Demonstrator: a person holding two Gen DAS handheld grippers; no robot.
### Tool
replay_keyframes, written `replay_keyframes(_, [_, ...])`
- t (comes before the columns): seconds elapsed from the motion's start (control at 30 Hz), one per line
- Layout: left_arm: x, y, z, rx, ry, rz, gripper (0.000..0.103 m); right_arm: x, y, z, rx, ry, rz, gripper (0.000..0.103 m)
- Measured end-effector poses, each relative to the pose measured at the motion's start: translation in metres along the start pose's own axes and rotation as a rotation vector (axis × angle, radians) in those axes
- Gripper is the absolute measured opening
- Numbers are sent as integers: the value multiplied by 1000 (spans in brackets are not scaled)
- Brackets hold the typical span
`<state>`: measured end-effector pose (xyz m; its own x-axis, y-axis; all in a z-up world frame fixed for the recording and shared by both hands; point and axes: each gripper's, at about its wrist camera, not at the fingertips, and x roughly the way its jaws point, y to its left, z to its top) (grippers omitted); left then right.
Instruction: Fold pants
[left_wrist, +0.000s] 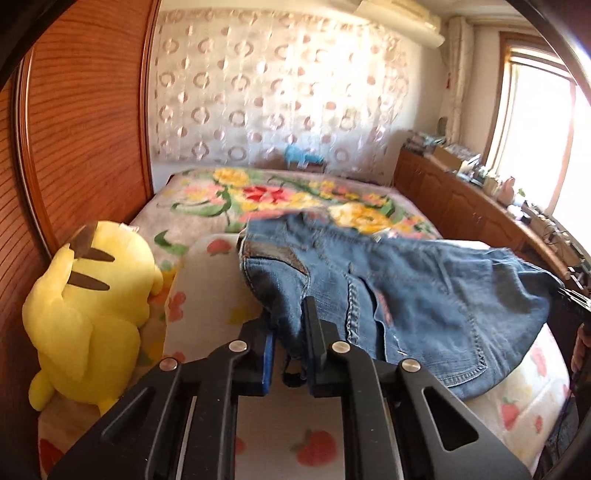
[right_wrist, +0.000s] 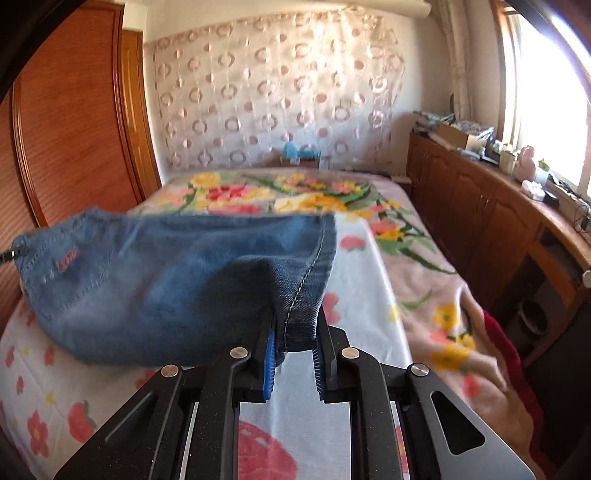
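Pants (left_wrist: 406, 280): blue denim jeans, spread across the near end of the bed (left_wrist: 280, 195), lifted at two edges and sagging between them. Fold judged barely begun: no crease laid flat, garment still one broad, bunched sheet; doubling over, aligning and smoothing all left to do.

Left hand-held gripper (left_wrist: 290, 339): clenched on a dark bunched edge of the denim, cloth pinched between the blue pads. Far right of the same view: dark tip of the other tool at the opposite edge of the cloth.

Right hand-held gripper (right_wrist: 293, 345): clenched on a thick seamed fold of denim with pale topstitching; cloth drawn up into a peak at the jaws, then falling away to the left.

Denim: mid-weight, faded mid-blue, darker at seams; double rows of light stitching, a patch pocket, a small red tag. Stiff enough to hold a ridge, limp enough to drape.

Bed coverings: smooth white sheet (right_wrist: 362, 295) printed with strawberries and small flowers, lying over a fluffy pink blanket (right_wrist: 436, 295) with large floral pattern.

Plush toy (left_wrist: 88, 306): yellow, soft, rounded, brown-striped back, lying at the left edge of the bed beside the wooden wardrobe (left_wrist: 88, 129), clear of the jeans.

Wooden cabinet (right_wrist: 480, 206): panelled doors, cluttered top, under the window.
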<state>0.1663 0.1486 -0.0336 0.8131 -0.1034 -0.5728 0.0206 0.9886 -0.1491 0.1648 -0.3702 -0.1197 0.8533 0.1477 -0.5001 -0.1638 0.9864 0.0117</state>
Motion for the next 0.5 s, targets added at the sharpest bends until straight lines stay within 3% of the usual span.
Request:
replay_keyframes(0.17, [-40, -7, -17, 5, -32, -50, 12, -44, -11, -3, -14, -54, 13, 17])
replay_keyframes(0.37, [-77, -9, -53, -9, -27, -89, 12, -97, -16, -41, -18, -67, 21, 17])
replay_keyframes(0.5, [-80, -9, -76, -15, 8, -78, 12, -114, -23, -61, 0, -45, 41, 17])
